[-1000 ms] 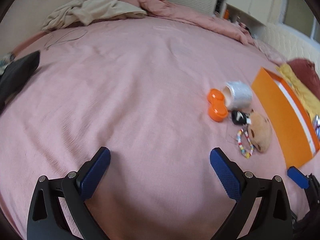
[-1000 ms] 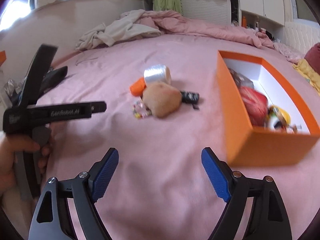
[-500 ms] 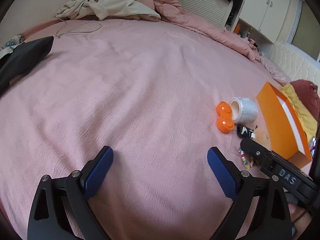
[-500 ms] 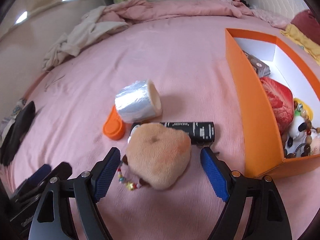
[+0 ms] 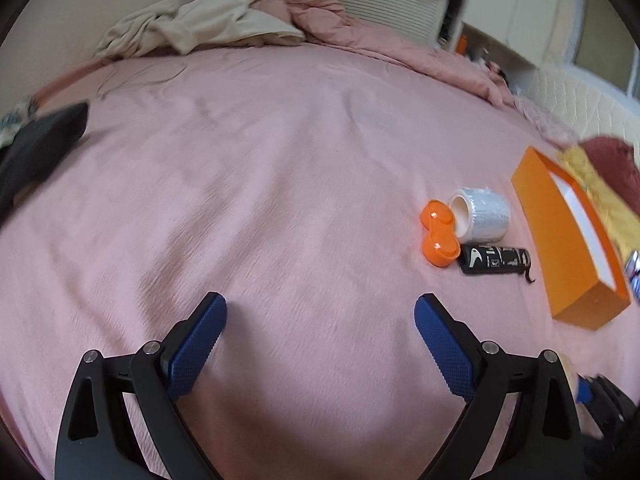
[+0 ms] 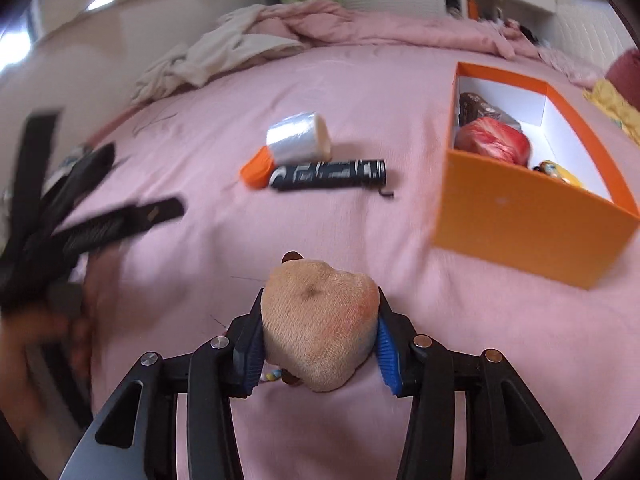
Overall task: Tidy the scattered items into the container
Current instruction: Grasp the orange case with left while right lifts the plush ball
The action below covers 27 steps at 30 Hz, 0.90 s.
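Observation:
My right gripper (image 6: 320,344) is shut on a tan plush toy (image 6: 320,320) with a bead string under it, held above the pink bed, left of the orange box (image 6: 516,216). The box holds a red item (image 6: 494,140) and other small things. On the bed lie a clear tape roll (image 6: 298,138), an orange case (image 6: 256,168) and a black tube (image 6: 328,175). They also show in the left wrist view: the tape roll (image 5: 482,212), the case (image 5: 438,234), the tube (image 5: 496,260) and the box (image 5: 568,248). My left gripper (image 5: 320,340) is open and empty over bare bedding.
Crumpled beige and pink bedding (image 5: 224,28) lies at the far side of the bed. A dark object (image 5: 36,148) sits at the left edge. The left gripper's handle and the hand on it (image 6: 72,232) show at the left of the right wrist view.
My right gripper closed on the plush toy and lifted it away from the other items, toward me. The left gripper swung a little, staying open.

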Available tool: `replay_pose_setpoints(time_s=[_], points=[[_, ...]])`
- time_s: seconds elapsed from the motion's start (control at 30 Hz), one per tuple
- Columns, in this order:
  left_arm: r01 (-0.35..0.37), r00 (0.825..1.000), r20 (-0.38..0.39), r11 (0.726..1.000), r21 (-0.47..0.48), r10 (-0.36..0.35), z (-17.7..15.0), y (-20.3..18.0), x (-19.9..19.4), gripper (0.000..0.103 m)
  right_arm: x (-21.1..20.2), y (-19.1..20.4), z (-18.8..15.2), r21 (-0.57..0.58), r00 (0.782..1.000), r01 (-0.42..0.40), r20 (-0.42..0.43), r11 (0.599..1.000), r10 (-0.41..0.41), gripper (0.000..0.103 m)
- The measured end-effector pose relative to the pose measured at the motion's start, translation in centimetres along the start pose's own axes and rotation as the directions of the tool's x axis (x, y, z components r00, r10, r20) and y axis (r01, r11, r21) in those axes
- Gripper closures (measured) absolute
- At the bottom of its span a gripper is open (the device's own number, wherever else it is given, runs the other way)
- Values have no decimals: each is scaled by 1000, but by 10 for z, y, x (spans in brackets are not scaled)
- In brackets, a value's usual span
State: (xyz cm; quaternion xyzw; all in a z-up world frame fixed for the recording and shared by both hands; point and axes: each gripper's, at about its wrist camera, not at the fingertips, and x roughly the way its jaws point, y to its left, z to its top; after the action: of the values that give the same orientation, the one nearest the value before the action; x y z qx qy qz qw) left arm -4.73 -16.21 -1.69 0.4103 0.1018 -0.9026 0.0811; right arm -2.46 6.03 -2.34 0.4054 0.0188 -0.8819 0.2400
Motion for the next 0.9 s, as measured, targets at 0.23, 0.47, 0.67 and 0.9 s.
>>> replay_pose_setpoints(time_s=[0.23,0.47,0.67,0.9], points=[[122,992,-52,962,244,-112,32,-45,27,13,-30,-24,-40,68,997,-61,61,996,57,57],[167,983,-112,955,246,-143,62,-58,57,35,-30,-24,-40,94,996,-64,66,994,57,56],[138,985,-152,919,370,-86,66,-79,82,37,-31,-26,-42,94,996,-64,69,993,58,56],[108,992,-92,956,273,-86,58,-53,62,75,-32,-24,-42,92,996,-61,68,994,54,56]])
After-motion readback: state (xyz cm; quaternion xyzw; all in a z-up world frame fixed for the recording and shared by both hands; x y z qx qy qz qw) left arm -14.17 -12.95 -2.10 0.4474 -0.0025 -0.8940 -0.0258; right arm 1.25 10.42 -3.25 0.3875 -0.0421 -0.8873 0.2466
